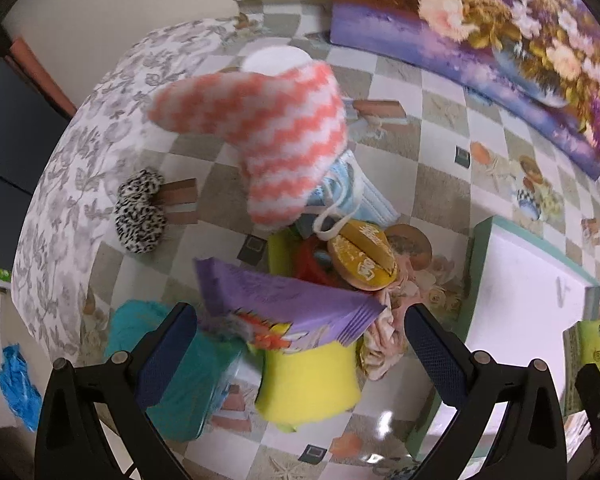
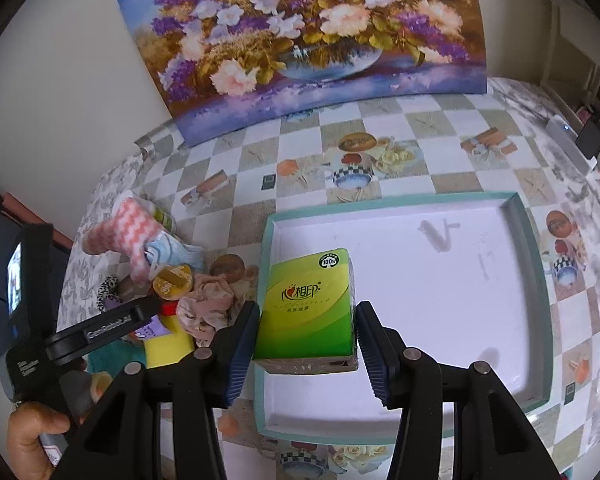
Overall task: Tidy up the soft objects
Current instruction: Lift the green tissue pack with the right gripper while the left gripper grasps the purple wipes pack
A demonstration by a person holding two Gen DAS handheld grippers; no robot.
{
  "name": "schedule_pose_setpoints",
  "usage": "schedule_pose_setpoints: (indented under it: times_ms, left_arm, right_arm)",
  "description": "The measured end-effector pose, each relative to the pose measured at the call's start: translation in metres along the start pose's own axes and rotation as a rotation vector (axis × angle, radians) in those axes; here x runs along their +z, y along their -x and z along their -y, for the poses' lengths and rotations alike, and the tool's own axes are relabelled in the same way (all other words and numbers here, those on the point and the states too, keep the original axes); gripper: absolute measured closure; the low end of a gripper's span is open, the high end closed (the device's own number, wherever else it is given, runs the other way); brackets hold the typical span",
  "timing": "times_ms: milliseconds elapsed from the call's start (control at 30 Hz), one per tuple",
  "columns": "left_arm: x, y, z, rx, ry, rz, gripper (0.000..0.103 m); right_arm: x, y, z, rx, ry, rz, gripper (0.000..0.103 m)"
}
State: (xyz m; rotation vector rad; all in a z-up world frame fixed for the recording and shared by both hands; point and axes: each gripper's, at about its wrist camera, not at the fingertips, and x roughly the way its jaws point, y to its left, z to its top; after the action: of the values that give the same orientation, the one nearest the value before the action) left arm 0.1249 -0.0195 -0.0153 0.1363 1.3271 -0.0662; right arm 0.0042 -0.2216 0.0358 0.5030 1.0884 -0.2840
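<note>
On my right wrist view, the right gripper (image 2: 306, 330) hangs over the near-left corner of the shallow teal-rimmed tray (image 2: 534, 280). A green tissue pack (image 2: 306, 308) sits between its two blue pads; the left pad looks to be touching the pack's side, while I see a thin gap at the right pad, so I cannot tell whether it is gripping the pack or merely straddling it. The pack's lower edge sits on the tray's white floor, close to the left wall.

On my left wrist view, the left gripper (image 1: 300, 344) is open wide above the pile of soft things on the checkered desk (image 1: 432, 92). Below the gap between its pads I see a purple packet (image 1: 284, 300) lying tilted across a yellow sponge (image 1: 308, 380), with a teal cloth (image 1: 172, 360) under the left pad. Neither pad touches anything.

Farther off in the pile lie a pink-and-white zigzag sock (image 1: 272, 128), a light blue face mask (image 1: 356, 192) under it, a round yellow tin (image 1: 362, 256) and a crumpled pink cloth (image 1: 384, 332). A black-and-white spotted scrunchie (image 1: 140, 208) lies apart, to the left of the pile. A flower painting (image 2: 308, 36) leans against the wall behind the desk.
</note>
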Motion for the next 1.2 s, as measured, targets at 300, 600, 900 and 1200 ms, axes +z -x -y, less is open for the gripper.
schedule_pose_setpoints:
  times_ms: [300, 600, 900, 1200]
  left_arm:
    - [0.005, -0.015, 0.002, 0.092, -0.024, 0.023, 0.000]
    - [0.004, -0.017, -0.001, 0.090, -0.047, 0.047, 0.023]
    - [0.004, 0.002, -0.012, 0.058, -0.016, 0.075, 0.024]
    - [0.005, 0.046, -0.021, 0.015, 0.019, 0.171, 0.024]
  right_arm:
    - [-0.002, -0.006, 0.002, -0.018, 0.001, -0.015, 0.051]
    - [-0.003, -0.006, 0.003, -0.024, -0.001, -0.014, 0.051]
    - [-0.003, -0.005, 0.008, -0.022, -0.016, -0.012, 0.051]
    - [0.000, -0.004, 0.019, -0.029, -0.038, -0.005, 0.051]
